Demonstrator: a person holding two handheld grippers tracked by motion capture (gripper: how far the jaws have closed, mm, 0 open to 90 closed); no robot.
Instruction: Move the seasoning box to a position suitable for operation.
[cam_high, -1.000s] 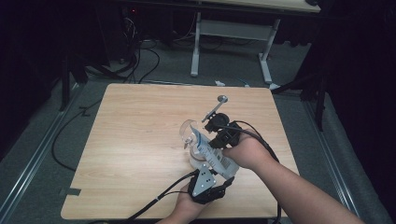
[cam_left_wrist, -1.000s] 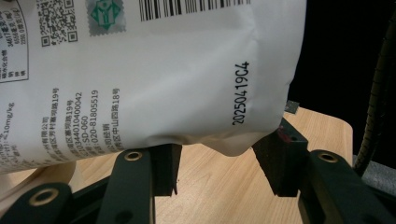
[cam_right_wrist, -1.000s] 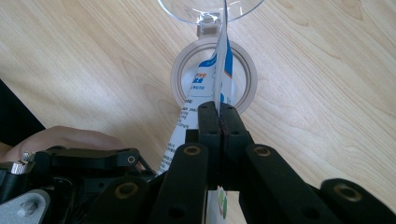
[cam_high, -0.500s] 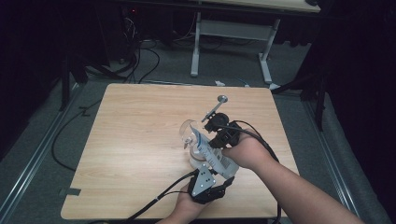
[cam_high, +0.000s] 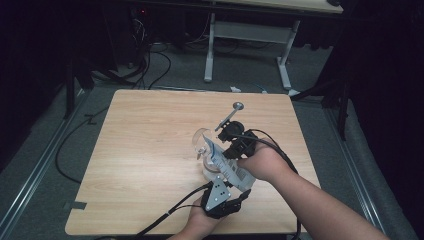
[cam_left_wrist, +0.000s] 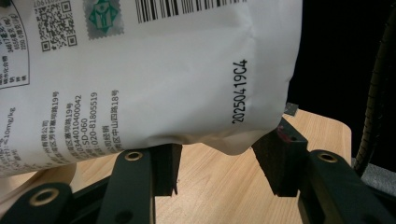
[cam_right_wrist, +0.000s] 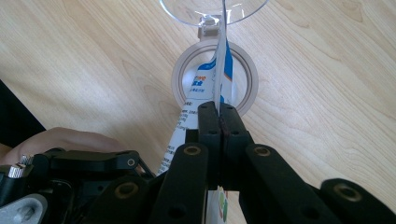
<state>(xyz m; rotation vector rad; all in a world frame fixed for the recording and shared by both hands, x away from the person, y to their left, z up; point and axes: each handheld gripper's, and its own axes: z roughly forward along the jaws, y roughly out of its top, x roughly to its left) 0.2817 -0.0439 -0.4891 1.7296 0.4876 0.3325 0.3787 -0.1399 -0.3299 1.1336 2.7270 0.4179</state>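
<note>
Pouch (cam_high: 226, 165): white printed sachet, held tilted above glass (cam_high: 202, 142). R gripper (cam_right_wrist: 219, 114) jaws pinched tight on its edge; L gripper (cam_left_wrist: 219, 163) jaws half-open around bottom, prob. supporting. Pouring into glass apparently pending; contents unclear.

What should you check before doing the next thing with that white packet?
1. Right gripper pinches the packet: ok, jaws shut on its edge.
2. Left gripper grips the packet's bottom: cannot tell; its jaws stand on either side.
3. Packet sits over the round white container: ok.
4. Packet's top is open: cannot tell.
5. Metal rod on the table is out of the way: ok, it lies apart.
</note>
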